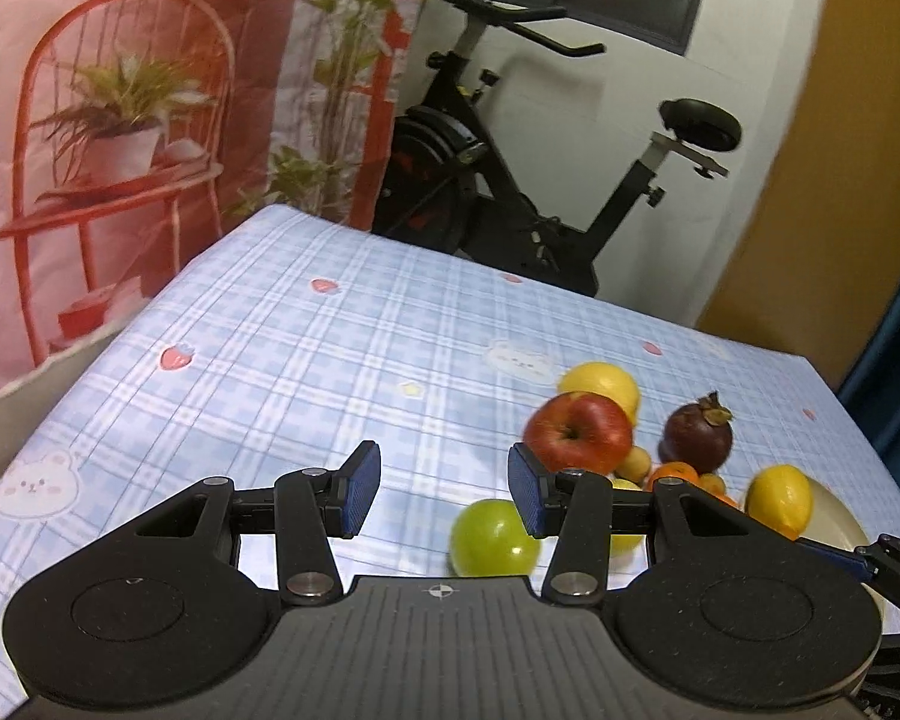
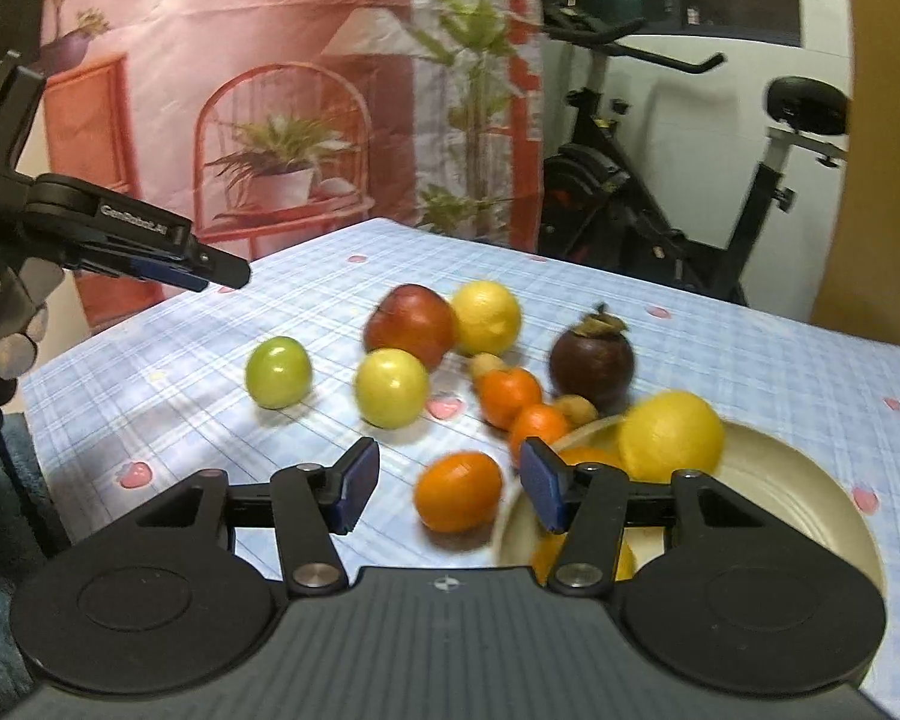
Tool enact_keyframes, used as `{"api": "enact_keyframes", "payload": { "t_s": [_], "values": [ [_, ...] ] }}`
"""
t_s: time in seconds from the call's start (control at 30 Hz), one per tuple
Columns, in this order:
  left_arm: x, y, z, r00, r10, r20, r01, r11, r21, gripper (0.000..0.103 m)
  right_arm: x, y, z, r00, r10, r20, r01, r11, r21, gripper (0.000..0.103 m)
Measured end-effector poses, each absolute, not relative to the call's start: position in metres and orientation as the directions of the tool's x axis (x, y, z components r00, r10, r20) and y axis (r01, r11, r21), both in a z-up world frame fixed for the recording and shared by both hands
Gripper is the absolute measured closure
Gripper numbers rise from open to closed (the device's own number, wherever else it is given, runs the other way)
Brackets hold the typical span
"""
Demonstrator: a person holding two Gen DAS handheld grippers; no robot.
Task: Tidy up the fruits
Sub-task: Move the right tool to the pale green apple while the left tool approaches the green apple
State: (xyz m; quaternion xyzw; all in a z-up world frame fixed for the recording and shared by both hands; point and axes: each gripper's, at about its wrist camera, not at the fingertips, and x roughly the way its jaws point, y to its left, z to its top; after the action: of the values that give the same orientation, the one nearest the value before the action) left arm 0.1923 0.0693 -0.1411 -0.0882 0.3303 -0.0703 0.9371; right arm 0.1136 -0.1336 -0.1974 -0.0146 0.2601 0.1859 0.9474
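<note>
In the left wrist view my left gripper (image 1: 444,489) stands open over the blue checked cloth, nothing between its pads. A green apple (image 1: 493,537) lies just under its right finger. Beyond are a red apple (image 1: 579,432), a lemon (image 1: 600,384) and a mangosteen (image 1: 696,435). My right gripper (image 2: 450,483) is open, with an orange (image 2: 459,498) lying between its pads, untouched. A cream plate (image 2: 810,480) at the right carries a lemon (image 2: 669,435) and orange fruit partly hidden by the right finger. A green apple (image 2: 278,372), a yellow apple (image 2: 390,387) and small oranges (image 2: 510,396) lie on the cloth.
An exercise bike (image 2: 660,210) stands behind the table's far edge, beside a pink printed backdrop (image 2: 270,90). The left gripper (image 2: 222,273), held by a gloved hand (image 2: 12,324), hovers at the table's left side. The table's near left corner drops off to a dark blue fabric.
</note>
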Motion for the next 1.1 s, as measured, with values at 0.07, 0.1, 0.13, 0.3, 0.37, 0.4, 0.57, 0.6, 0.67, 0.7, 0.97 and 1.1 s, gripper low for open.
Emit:
{"api": "enact_keyframes", "payload": {
  "t_s": [0.07, 0.1, 0.13, 0.3, 0.37, 0.4, 0.57, 0.6, 0.67, 0.7, 0.97, 1.1],
  "values": [
    [0.195, 0.075, -0.144, 0.768, -0.202, -0.608, 0.06, 0.967, -0.247, 0.054, 0.121, -0.126, -0.195, 0.786, 0.358, -0.503, -0.384, 0.921, 0.056, 0.048],
    [0.197, 0.078, -0.146, 0.766, -0.209, -0.608, 0.053, 0.963, -0.264, 0.054, 0.126, -0.12, -0.195, 0.781, 0.366, -0.506, -0.399, 0.916, 0.047, 0.048],
    [0.198, 0.078, -0.148, 0.764, -0.212, -0.609, 0.051, 0.961, -0.27, 0.054, 0.13, -0.116, -0.194, 0.777, 0.372, -0.508, -0.411, 0.911, 0.038, 0.048],
    [0.199, 0.08, -0.157, 0.757, -0.226, -0.613, 0.055, 0.957, -0.285, 0.054, 0.156, -0.094, -0.2, 0.754, 0.39, -0.529, -0.447, 0.894, 0.021, 0.048],
    [0.2, 0.079, -0.159, 0.755, -0.233, -0.613, 0.059, 0.955, -0.289, 0.054, 0.166, -0.088, -0.203, 0.749, 0.388, -0.537, -0.451, 0.893, 0.017, 0.048],
    [0.2, 0.08, -0.161, 0.754, -0.236, -0.613, 0.061, 0.954, -0.292, 0.054, 0.17, -0.085, -0.205, 0.748, 0.386, -0.54, -0.451, 0.892, 0.012, 0.048],
    [0.202, 0.077, -0.165, 0.747, -0.258, -0.613, 0.077, 0.949, -0.305, 0.054, 0.19, -0.072, -0.213, 0.736, 0.369, -0.567, -0.456, 0.89, -0.014, 0.048],
    [0.202, 0.077, -0.166, 0.745, -0.263, -0.613, 0.08, 0.948, -0.309, 0.054, 0.194, -0.07, -0.215, 0.732, 0.364, -0.575, -0.456, 0.89, -0.017, 0.048],
    [0.202, 0.076, -0.169, 0.74, -0.272, -0.614, 0.085, 0.945, -0.316, 0.054, 0.2, -0.069, -0.219, 0.725, 0.358, -0.589, -0.452, 0.892, -0.015, 0.048],
    [0.203, 0.075, -0.17, 0.738, -0.277, -0.615, 0.088, 0.943, -0.32, 0.054, 0.204, -0.068, -0.222, 0.719, 0.356, -0.597, -0.45, 0.893, -0.01, 0.048],
    [0.206, 0.074, -0.175, 0.725, -0.312, -0.615, 0.107, 0.932, -0.346, 0.053, 0.221, -0.064, -0.23, 0.682, 0.345, -0.645, -0.431, 0.902, 0.027, 0.054],
    [0.208, 0.068, -0.178, 0.713, -0.329, -0.619, 0.125, 0.929, -0.349, 0.052, 0.22, -0.069, -0.23, 0.683, 0.352, -0.64, -0.42, 0.906, 0.05, 0.055]
  ]
}}
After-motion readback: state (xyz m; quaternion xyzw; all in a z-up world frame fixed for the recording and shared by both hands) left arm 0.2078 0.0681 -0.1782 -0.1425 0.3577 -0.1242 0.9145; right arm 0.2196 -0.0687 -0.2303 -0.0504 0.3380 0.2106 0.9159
